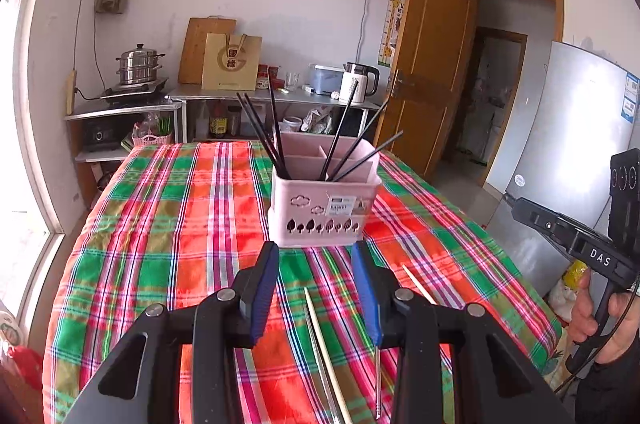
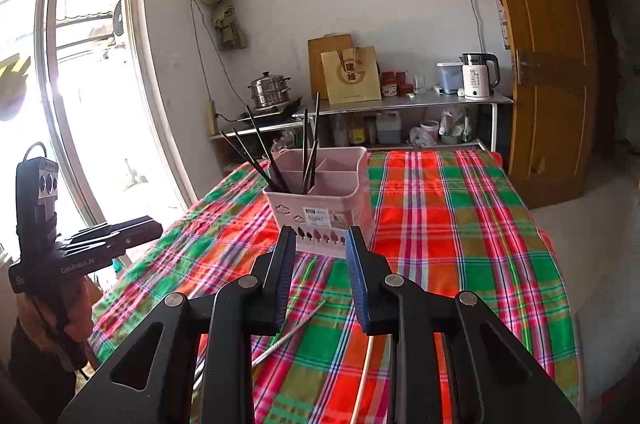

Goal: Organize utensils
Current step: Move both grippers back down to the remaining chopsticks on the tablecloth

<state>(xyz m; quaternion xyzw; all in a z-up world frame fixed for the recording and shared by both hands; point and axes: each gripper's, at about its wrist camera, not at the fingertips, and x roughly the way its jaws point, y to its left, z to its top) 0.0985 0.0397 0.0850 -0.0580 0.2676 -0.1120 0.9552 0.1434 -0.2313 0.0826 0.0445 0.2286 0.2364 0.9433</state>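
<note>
Pink basket (image 1: 322, 208) label reads "BASKET" — right gripper (image 1: 520, 205) marked "DAS".

1. A home kitchen in a plain, white-walled room.
2. A steel steamer pot (image 1: 139, 64) sits on a portable cooktop (image 1: 136, 91).
3. An electric kettle (image 1: 359, 82), jars and a cutting board (image 1: 200, 50) line a metal shelf (image 1: 280, 98).
4. A silver refrigerator (image 1: 568, 160) stands by a wooden door (image 1: 432, 64).
5. A plaid cloth (image 1: 168, 224) covers the desk.

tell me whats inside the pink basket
Black chopsticks stand in the pink basket, split between its left and right compartments. Dividers show inside; the walls cover the bottom and the chopsticks' lower ends.
</note>
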